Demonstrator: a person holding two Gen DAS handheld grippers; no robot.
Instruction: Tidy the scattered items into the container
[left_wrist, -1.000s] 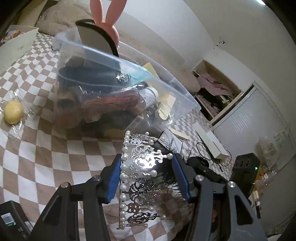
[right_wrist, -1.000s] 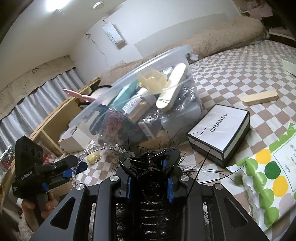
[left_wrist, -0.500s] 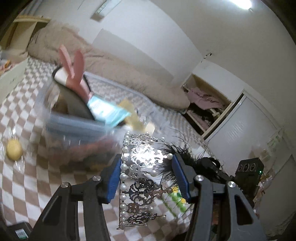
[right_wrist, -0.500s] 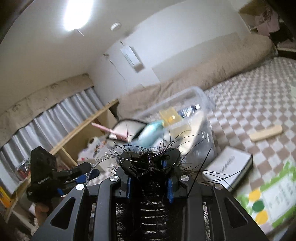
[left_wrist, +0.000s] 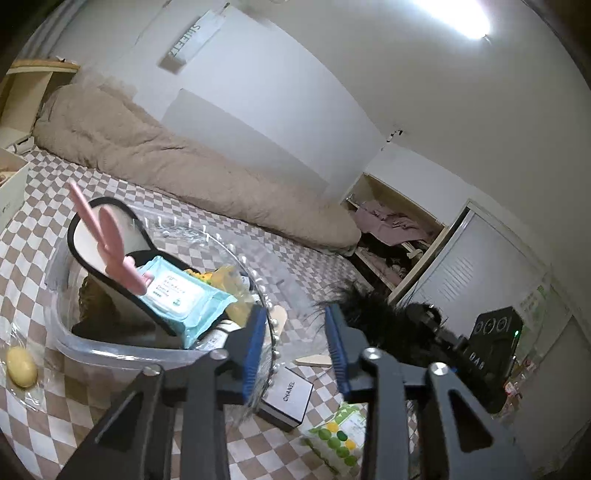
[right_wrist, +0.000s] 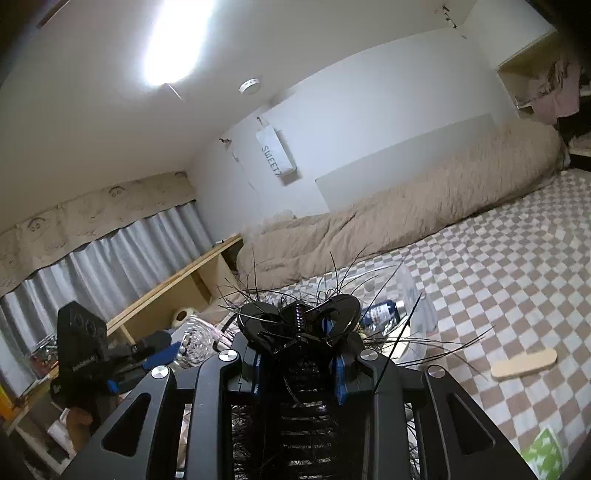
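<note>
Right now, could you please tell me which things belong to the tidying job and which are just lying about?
Job: container, tiara, feathered clip, Chanel box, wooden stick, dotted packet, wrapped yellow item.
Lying about: duvet, SWEET sign, wardrobe clothes, curtain.

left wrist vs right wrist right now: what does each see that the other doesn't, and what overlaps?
Left wrist only: the wipes pack and pink bunny-ear piece inside the clear container, the Chanel box, and the yellow wrapped item on the checked cover.
Right wrist only: the grey curtains and the ceiling smoke detector.
Both: the container, the black feather clip that the right gripper is shut on, the wooden stick, the pearl tiara, the SWEET sign.
</note>
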